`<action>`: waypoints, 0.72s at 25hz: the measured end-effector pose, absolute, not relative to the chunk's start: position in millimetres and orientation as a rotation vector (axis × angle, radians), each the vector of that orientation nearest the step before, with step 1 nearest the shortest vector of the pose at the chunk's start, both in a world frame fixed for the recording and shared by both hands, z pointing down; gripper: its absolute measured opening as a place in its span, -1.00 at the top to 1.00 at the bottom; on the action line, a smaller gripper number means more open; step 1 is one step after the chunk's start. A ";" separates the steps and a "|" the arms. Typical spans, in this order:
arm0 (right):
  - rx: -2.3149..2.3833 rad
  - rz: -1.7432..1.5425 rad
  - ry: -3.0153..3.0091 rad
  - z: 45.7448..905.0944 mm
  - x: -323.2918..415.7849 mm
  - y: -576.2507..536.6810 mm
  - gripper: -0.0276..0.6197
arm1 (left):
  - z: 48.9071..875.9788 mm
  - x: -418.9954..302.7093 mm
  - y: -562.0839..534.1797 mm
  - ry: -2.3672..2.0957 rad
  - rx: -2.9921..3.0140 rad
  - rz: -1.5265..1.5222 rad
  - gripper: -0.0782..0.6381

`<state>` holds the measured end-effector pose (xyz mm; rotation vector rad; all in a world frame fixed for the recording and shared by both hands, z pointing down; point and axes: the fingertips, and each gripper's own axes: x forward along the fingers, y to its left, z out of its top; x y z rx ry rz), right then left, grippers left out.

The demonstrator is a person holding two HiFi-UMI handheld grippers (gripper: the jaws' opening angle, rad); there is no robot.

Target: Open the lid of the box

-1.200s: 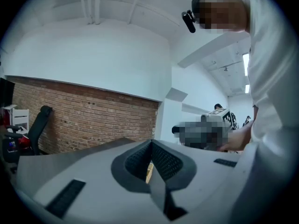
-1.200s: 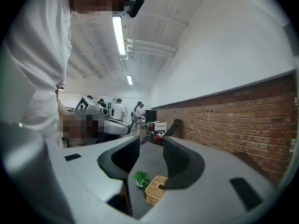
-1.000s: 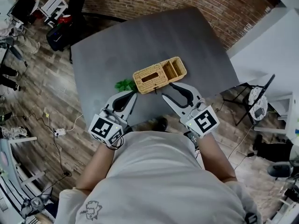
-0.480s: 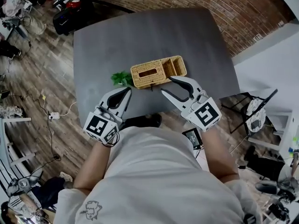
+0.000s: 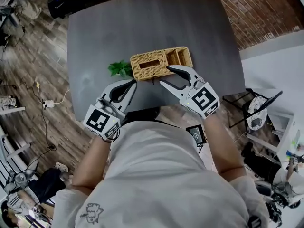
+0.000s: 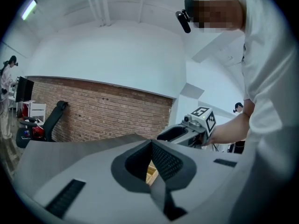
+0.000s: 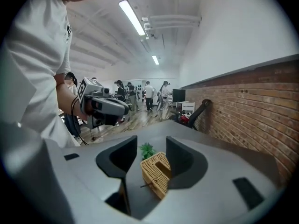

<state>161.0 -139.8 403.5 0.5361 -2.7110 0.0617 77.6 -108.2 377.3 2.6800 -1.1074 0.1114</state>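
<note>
While you stand at the near edge of the grey table point(image 5: 118, 27), the wicker box point(image 5: 152, 64) lies flat close to that edge, approx. mid-width, lid down w/ its slot facing up; an open 2-cell section point(image 5: 178, 56) forms its right end. A small green plant point(image 5: 119, 69) sits just beside the box's left end; touching or not, can't tell.

Your right gripper point(image 5: 166, 76) is spread wide and holds nothing; one jaw reaches over the box's near-right corner, the other hangs beside the thin dark tab point(image 5: 153, 81) that sticks out of the box's near side. Your left gripper point(image 5: 131, 83) is pinched together at the tips w/ nothing in it; it points at the box's near-left corner, just short of it, w/ the plant just past its tip on the left side.

Head view gives you the layout but not the jaw gaps. Right gripper view shows the box framed btwn the spread jaws, not clamped, plant behind it; it also shows people point(image 7: 148, 94) standing far back in the room and a ceiling strip light point(image 7: 133, 17). Left gripper view shows the tips meeting and only a sliver of wicker thru the hollow below them; it also catches a black chair point(image 6: 46, 122) against the brick wall point(image 6: 107, 111).
</note>
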 end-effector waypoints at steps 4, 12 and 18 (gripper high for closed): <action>0.478 0.125 -2.685 432.9 151.5 -147.8 0.28 | 391.4 76.8 -117.1 -1.099 2.660 0.126 0.75; 0.327 0.163 -2.573 492.5 136.2 -161.4 0.23 | 429.7 68.6 -138.8 -1.085 2.579 0.182 0.75; 0.222 0.191 -2.505 530.3 123.0 -163.9 0.16 | 459.6 65.3 -151.4 -1.054 2.538 0.221 0.75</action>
